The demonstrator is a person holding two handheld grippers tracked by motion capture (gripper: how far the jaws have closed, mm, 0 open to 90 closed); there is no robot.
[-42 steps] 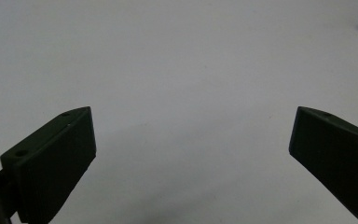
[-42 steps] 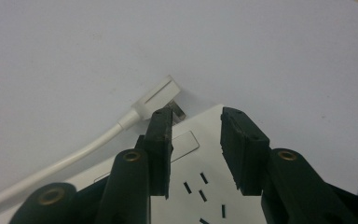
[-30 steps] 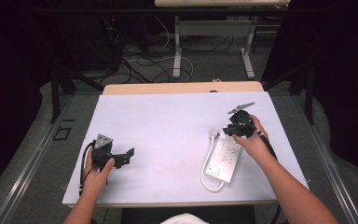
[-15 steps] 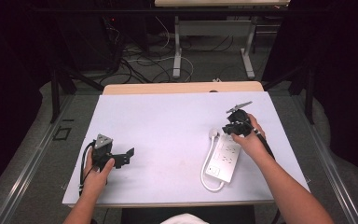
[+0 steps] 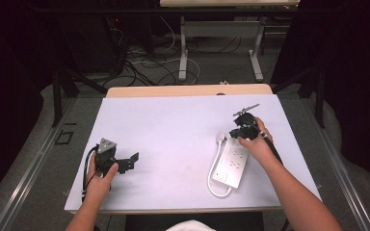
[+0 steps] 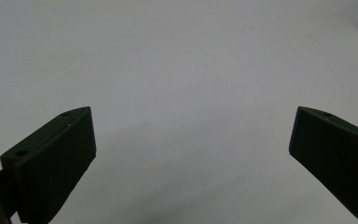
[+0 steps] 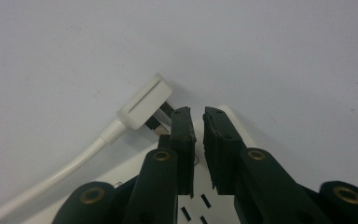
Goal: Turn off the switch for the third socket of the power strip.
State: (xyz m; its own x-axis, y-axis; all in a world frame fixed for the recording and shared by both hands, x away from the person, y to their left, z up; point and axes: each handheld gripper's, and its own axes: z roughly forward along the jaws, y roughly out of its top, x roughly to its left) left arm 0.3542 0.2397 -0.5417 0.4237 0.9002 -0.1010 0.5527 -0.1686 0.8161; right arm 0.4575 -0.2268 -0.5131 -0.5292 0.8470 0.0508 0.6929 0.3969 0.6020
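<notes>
From the high view I have the right gripper [image 5: 234, 132] over the far end of the white power strip [image 5: 232, 163], which lies flat on the right half of the white table [image 5: 173, 139], its long side running toward me and a little to the left. In the right gripper view the right gripper [image 7: 196, 116] has just been closing its jaws, and they now stand almost together with only a thin slit left; I see nothing pinched between the pads, so it grips nothing. Beneath those jaws I see the power strip [image 7: 205, 205], its socket slots showing between the two arms. Its white plug [image 7: 144, 100] rests on the table just to the left of the jaw tips, metal prongs pointing toward the strip's end, close to the left jaw; I cannot tell whether it touches. The white cable [image 7: 60, 175] runs from the plug toward the lower left corner; from above, the cable [image 5: 214, 185] loops along the strip's left side and curls round its near end. The left gripper [image 5: 127, 162] rests on the left side of the table, well apart from the strip. In the left gripper view its jaws stand wide apart with bare tabletop between them.
</notes>
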